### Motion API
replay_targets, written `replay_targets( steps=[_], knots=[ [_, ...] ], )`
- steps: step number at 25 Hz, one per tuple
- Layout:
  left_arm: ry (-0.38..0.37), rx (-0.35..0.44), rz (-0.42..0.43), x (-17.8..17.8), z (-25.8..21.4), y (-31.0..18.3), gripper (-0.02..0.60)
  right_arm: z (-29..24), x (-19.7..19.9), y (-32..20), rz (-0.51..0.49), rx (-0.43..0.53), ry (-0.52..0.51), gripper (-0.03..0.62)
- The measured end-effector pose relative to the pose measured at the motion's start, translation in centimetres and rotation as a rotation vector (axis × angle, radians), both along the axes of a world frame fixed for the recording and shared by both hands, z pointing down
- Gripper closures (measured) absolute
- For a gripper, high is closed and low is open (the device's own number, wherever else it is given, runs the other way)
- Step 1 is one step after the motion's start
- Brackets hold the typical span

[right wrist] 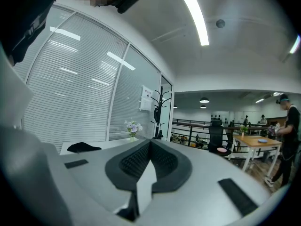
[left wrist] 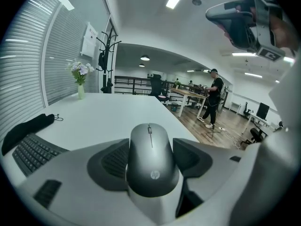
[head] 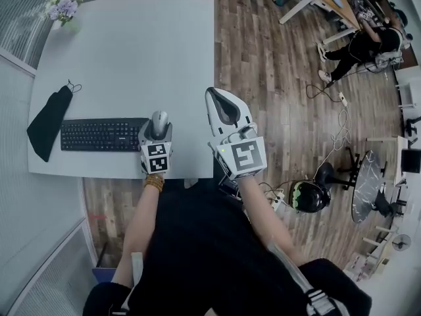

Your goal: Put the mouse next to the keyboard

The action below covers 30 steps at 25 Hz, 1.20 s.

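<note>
A grey mouse (head: 159, 121) (left wrist: 150, 157) sits between the jaws of my left gripper (head: 158, 128) (left wrist: 151, 166), whose dark pads (left wrist: 112, 161) press its sides. It is held low over the white table (head: 131, 45), just right of the black keyboard (head: 104, 135) (left wrist: 33, 152). Whether the mouse touches the tabletop I cannot tell. My right gripper (head: 223, 105) (right wrist: 149, 149) hangs past the table's right edge over the wooden floor, its jaws shut together with nothing between them.
A black pouch (head: 49, 122) lies left of the keyboard. A vase of flowers (head: 64, 5) stands at the far left corner. The table's near edge (head: 118, 174) is just below the keyboard. A helmet (head: 309, 195) and cables lie on the floor; a person (head: 368, 45) is at a far desk.
</note>
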<state>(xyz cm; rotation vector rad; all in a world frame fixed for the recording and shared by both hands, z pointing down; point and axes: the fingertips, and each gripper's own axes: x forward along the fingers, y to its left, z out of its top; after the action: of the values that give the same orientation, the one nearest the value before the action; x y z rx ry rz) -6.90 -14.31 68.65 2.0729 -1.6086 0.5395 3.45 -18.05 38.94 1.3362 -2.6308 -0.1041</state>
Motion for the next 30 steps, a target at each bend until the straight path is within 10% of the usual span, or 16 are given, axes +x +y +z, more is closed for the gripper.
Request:
replay_targets(
  steps=[30],
  knots=[
    [-0.036, -0.216, -0.003, 1.4, 8.6, 2.1, 0.29, 1.0, 1.1, -0.6, 0.004, -0.032, 0.014, 0.597]
  ],
)
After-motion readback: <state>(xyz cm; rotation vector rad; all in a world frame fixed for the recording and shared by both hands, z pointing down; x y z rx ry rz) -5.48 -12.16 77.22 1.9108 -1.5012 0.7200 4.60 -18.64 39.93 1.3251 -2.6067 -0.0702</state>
